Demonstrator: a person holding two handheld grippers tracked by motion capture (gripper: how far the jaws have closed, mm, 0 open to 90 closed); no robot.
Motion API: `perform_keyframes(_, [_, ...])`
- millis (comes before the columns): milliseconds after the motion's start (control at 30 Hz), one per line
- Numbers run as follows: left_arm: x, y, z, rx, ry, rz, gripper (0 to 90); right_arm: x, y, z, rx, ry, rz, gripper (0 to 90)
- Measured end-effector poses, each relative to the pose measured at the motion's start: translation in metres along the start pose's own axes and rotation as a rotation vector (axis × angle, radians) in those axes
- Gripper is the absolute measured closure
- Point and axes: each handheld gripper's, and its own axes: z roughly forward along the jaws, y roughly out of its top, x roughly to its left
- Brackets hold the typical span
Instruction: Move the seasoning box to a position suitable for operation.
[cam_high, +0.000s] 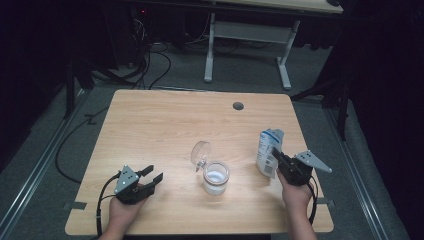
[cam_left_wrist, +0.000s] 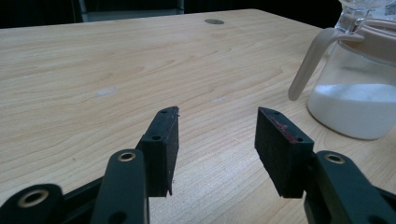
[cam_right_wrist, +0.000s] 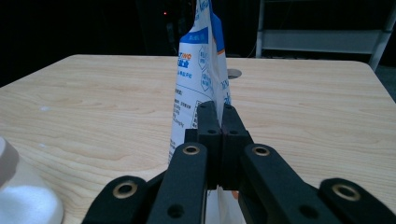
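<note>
On the wooden worktop (cam_high: 165, 120) there are three things to count: one glass jar (cam_high: 216, 176) with white powder near the middle, its one hinged lid (cam_high: 201, 152) swung up and open on the jar's far-left side, and one blue-and-white pouch (cam_high: 268, 150) standing near the right edge. The left half and the far part of the worktop lie bare, with one round cable hole (cam_high: 238, 106) near the far edge.

The left tool (cam_high: 151, 175) sits near the front-left, its jaws apart with nothing between them, well left of the jar. The right tool (cam_high: 276, 156) is pinched tight on the pouch's near edge.

The right gripper view shows the pouch's print and the clamped jaws (cam_right_wrist: 218, 122); the left gripper view shows the jar's pale latch arm (cam_left_wrist: 308, 63) close up.
</note>
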Motion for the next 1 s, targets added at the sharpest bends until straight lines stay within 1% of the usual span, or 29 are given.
perform_keyframes(267, [0.000,0.000,-0.001,-0.001,0.007,-0.006,49.2,-0.002,-0.008,-0.001,-0.066,0.004,0.001,89.9])
perform_keyframes(333, [0.000,0.000,-0.001,0.000,0.008,-0.006,49.2,-0.003,-0.010,-0.001,-0.079,0.011,0.003,89.9])
perform_keyframes(367, [0.000,-0.001,-0.001,0.000,0.008,-0.006,49.2,-0.004,-0.011,0.000,-0.079,0.017,0.006,89.9])
perform_keyframes(567, [0.000,-0.001,-0.001,-0.001,0.010,-0.008,49.2,-0.006,-0.015,0.004,-0.078,0.015,0.000,89.9])
perform_keyframes(600, [0.000,-0.001,-0.001,-0.002,0.009,-0.008,49.1,-0.006,-0.015,0.003,-0.078,0.020,0.001,89.8])
perform_keyframes(800, [0.000,-0.001,-0.002,-0.010,0.007,-0.012,48.9,-0.003,-0.021,0.000,-0.075,0.013,-0.020,89.0])
perform_keyframes(900, [0.000,-0.001,-0.002,-0.011,0.006,-0.012,48.8,-0.003,-0.023,-0.002,-0.071,0.020,-0.011,88.0])
perform_keyframes(1000, [0.001,-0.001,-0.002,-0.010,0.004,-0.012,48.6,-0.003,-0.025,-0.002,-0.063,0.015,-0.012,87.1])
